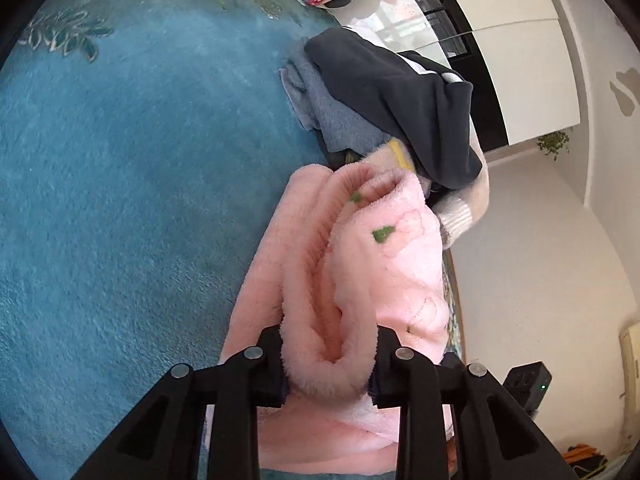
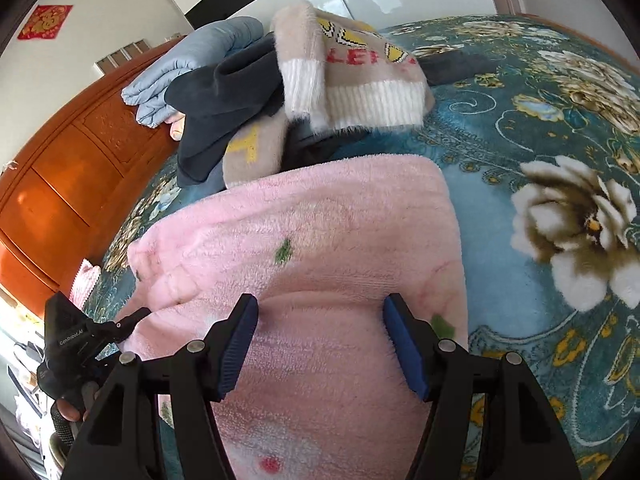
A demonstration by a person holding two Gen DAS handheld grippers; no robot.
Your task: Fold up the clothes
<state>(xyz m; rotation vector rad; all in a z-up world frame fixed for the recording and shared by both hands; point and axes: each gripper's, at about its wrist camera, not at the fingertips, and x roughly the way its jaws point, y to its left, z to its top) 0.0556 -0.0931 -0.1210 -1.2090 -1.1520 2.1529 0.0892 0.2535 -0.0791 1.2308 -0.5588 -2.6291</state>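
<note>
- Pink fluffy garment (image 1: 360,264) lies on the blue flowery blanket (image 1: 132,184) that covers the bed, and it is bunched up in thick soft folds.
- It has small green spots on it, and one red spot shows near the bottom of the right wrist view.
- The left gripper (image 1: 330,364) is squeezing a fat roll of the pink fluffy garment between its two black fingers.
- In the right wrist view you can see that same left gripper at the left edge of the pink fluffy garment (image 2: 320,240), with a person's hand (image 2: 68,404) around its handle.
- The right gripper (image 2: 320,344) has its fingers spread wide over the pink fluffy garment, and the blue pads (image 2: 404,348) hold nothing; I cannot tell if they touch the fluff.
- Just past the far edge of the pink fluffy garment sits a messy pile of clothes.
- In that pile is a dark grey top (image 1: 400,100), with a blue-grey cloth (image 1: 332,112) under it.
- A fuzzy beige sweater (image 2: 352,80) with white cuffs and yellow and red letters is on the pile too.
- Behind the pile is a folded light blue quilt (image 2: 192,64).
- A brown wooden headboard (image 2: 76,168) stands on the left side of the pink fluffy garment.
</note>
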